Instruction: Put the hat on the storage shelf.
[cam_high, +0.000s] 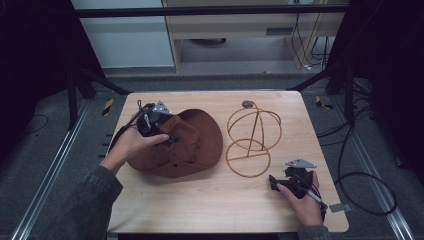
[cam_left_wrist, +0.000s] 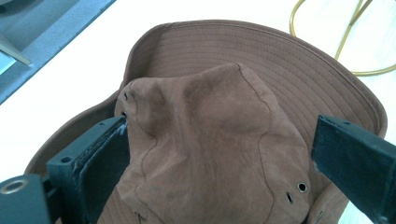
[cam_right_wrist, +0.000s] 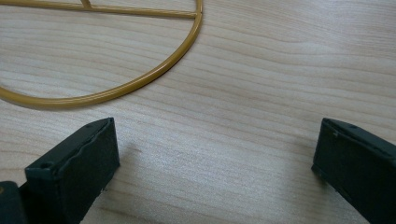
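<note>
Left gripper (cam_left_wrist: 219, 154) over the brown hat (cam_high: 187, 142) on the left half of the table (cam_high: 210, 200), jaws apart and straddling the crumpled crown (cam_left_wrist: 205, 135), one pad touching the fabric near the side eyelets (cam_left_wrist: 125, 96), the other just beside it; nothing clamped yet. Step in hand, by judgement: the grasp of the crown, ahead of a lift toward the gold wire stand (cam_high: 252, 137) upright just right of the hat. Next move likely calling for a close on a fold of cloth, then a raise high enough for the brim (cam_left_wrist: 299, 60) to pass the stand's top. Right gripper (cam_right_wrist: 215, 163) low over bare wood near the table's right front corner, jaws wide apart and empty, the stand's base ring (cam_right_wrist: 116, 88) just beyond them. Hidden or unclear: the near part of the brim under the left hand (cam_high: 131, 145); the hat's inside; the small dark piece (cam_high: 247, 104) at the top of the stand too small to identify.
</note>
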